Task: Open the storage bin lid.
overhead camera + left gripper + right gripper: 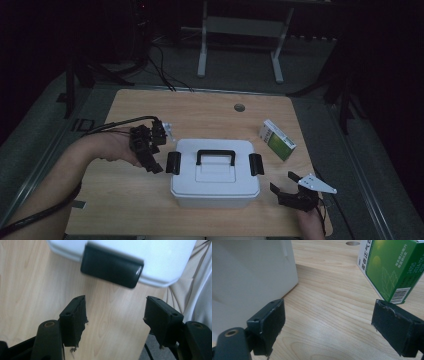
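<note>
— Where does the work stand with the white box [215, 175]?

— It sits in the lower middle of the high view, on the wooden surface [200, 112], lid down. Both black side latches look folded against the lid: the left latch [173, 162] and the right latch [256, 164]. The black carry handle [215, 156] lies flat on top. I judge that the opening has not begun; the latches are yet to be released and the lid lifted.

— And the tongs?

— The left tongs [156, 167] hover just beside the left latch, at centre left of the high view. In the left gripper view the left tongs [115, 315] stand wide with nothing between the pads, and the latch [112, 269] shows just above them. The right tongs [284, 182] rest at the lower right, near the box's right corner, also wide and empty; in the right gripper view the right tongs [328, 322] have only bare wood between them.

— What is inside the box?

— I cannot tell; the lid hides it.

— Anything else?

— A green and white carton [277, 139] lies to the right of the box, apart from it, and a small round hole [239, 107] sits in the surface at upper centre.
</note>
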The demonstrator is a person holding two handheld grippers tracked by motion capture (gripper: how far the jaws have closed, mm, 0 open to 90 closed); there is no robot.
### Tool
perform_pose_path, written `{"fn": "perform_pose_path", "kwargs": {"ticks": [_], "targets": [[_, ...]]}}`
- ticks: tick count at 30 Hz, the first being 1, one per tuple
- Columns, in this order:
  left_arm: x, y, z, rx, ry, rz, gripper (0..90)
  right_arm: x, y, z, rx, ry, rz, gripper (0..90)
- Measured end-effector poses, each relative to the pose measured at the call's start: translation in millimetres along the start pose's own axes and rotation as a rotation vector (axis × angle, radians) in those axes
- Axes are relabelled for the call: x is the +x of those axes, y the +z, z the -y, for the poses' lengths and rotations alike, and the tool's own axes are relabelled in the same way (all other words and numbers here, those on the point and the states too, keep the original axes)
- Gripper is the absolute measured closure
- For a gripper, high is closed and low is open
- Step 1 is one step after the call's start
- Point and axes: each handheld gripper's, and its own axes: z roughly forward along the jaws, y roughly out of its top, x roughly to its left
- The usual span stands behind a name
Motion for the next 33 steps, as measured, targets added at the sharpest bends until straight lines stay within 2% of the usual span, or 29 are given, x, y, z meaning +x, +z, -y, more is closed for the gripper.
{"fn": "perform_pose_path", "kwargs": {"ticks": [9,15,21,25,33], "targets": [[-2.2,0.1,-33.2,0.004,0.068,-0.001,34.3,-0.4,0.1,0.3,0.001,-0.002,-0.003,11.4],[-2.7,1.0,-49.6,0.011,0.095,-0.015,34.3,-0.8,-0.3,0.4,-0.003,0.003,-0.006,11.4],[-3.2,5.1,-63.6,0.021,0.121,-0.005,35.6,-1.1,-0.6,0.7,-0.003,0.003,-0.007,11.4],[-3.8,9.2,-74.8,0.036,0.142,-0.018,35.6,-0.9,-0.5,0.7,-0.002,0.002,-0.008,11.4],[-5.5,11.1,-94.9,0.027,0.181,-0.019,35.5,-1.1,-0.6,0.8,-0.003,0.003,-0.009,11.4]]}}
